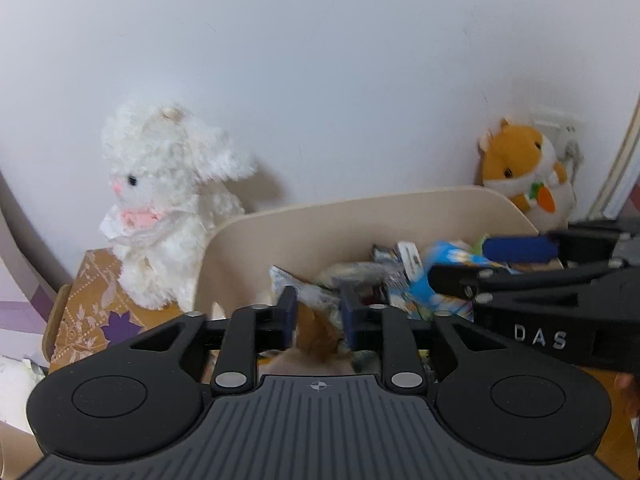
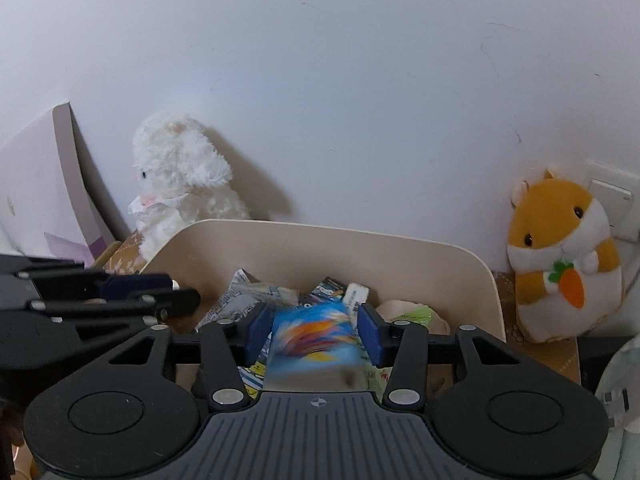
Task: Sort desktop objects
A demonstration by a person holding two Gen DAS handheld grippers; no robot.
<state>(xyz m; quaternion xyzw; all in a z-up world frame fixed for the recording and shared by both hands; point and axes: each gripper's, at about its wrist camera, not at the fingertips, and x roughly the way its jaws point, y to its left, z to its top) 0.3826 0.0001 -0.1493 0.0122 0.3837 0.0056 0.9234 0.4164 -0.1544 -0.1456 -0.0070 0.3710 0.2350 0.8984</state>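
Blurred blue packet (image 2: 310,344) above beige bin (image 2: 490,300) of snacks.

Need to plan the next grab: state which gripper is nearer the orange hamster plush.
Right. The right gripper hovers over the bin beside the orange hamster plush; the left gripper works farther over, toward the white plush.

The white bunny toy (image 1: 168,204) is soft, fluffy cloth with curly fur. The orange hamster toy (image 2: 560,264) is smooth plush with a felt-looking carrot. The beige bin (image 2: 320,248) looks like smooth, matt plastic. The blue snack packet (image 2: 312,344) is shiny wrapping, blurred here. Other packets (image 1: 384,272) in the bin look crinkly and glossy. The left gripper (image 1: 318,316) and the right gripper (image 2: 312,336) are matt black plastic with small shiny metal pins and dull blue pads (image 2: 370,338). The wall (image 1: 320,60) is flat, matt white paint. The brown cloth (image 1: 92,304) under the bunny has a printed flower pattern.
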